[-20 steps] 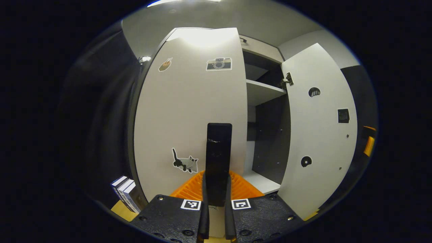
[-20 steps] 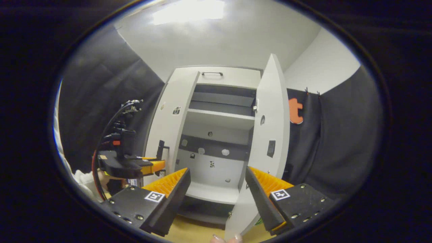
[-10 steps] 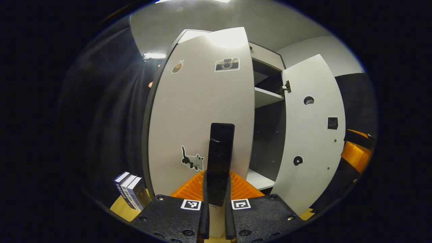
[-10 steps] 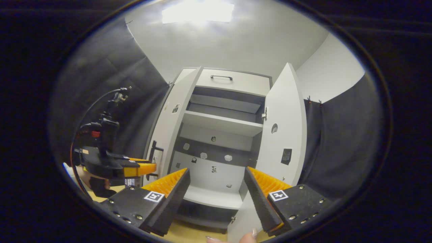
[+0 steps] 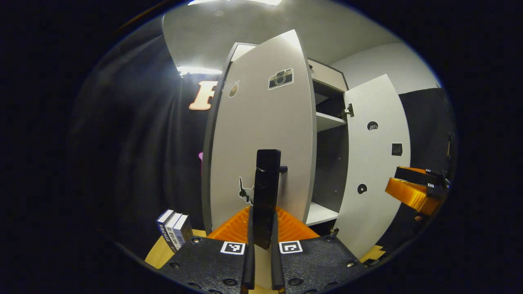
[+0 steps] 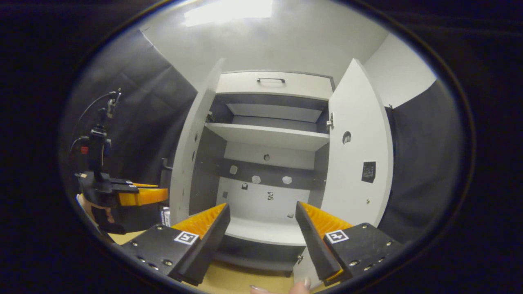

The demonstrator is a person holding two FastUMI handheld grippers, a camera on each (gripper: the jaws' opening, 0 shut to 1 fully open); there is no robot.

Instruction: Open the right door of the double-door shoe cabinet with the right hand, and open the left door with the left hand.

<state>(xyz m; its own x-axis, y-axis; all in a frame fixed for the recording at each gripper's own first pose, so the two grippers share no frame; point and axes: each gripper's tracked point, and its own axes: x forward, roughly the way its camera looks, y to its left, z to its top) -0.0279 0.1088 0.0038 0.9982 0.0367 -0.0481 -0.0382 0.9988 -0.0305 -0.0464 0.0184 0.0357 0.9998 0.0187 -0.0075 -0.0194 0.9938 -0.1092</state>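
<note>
The white shoe cabinet (image 6: 271,83) stands with both doors swung out. In the left gripper view my left gripper (image 5: 263,212) is shut on the black bar handle (image 5: 267,171) of the left door (image 5: 261,134), which carries camera and cat stickers. The right door (image 5: 374,163) hangs wide open beyond it. My right gripper (image 6: 261,208) is open, empty and held back from the cabinet, facing its inner shelf (image 6: 267,136). The left door (image 6: 186,163) appears nearly edge-on there, with the left gripper (image 6: 141,197) at its handle. The right door (image 6: 359,163) stands free of both grippers.
A few books (image 5: 173,230) stand on the wooden floor (image 5: 157,253) left of the cabinet. Black cloth walls close in on both sides. The right gripper (image 5: 412,192) hangs at the far right of the left gripper view. A fingertip (image 6: 300,286) shows at the bottom edge.
The left door has swung further open with my left gripper shut on its handle. The right door has also opened wider. The right gripper stays open.
</note>
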